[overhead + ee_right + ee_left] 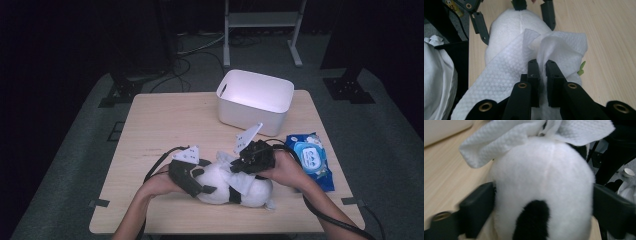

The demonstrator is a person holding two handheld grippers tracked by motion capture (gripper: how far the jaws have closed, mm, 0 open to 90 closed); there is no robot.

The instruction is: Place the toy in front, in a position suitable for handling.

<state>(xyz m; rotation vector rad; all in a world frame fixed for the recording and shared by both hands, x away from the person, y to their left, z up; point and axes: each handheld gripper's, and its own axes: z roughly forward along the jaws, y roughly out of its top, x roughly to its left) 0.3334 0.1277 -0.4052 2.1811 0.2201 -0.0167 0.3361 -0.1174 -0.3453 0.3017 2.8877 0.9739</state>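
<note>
A white plush toy with black patches (235, 189) (541, 177) (509, 25) lies on the wooden table (165, 120) near its front edge. My left gripper (204, 180) (544, 195) straddles the toy's left end. Its jaws sit along both sides of the round body, which does not look squeezed. From the right, my right gripper (241, 167) (541, 62) is shut on a raised fold of a white textured wipe (226, 160) (499, 140) (506, 75). The wipe is draped over the top of the toy.
A white plastic bin (250, 117) stands at the back of the table, right of centre. A blue pack of wet wipes (310, 157) lies beside the person's right hand. Black stand feet and cables are on the floor beyond the table.
</note>
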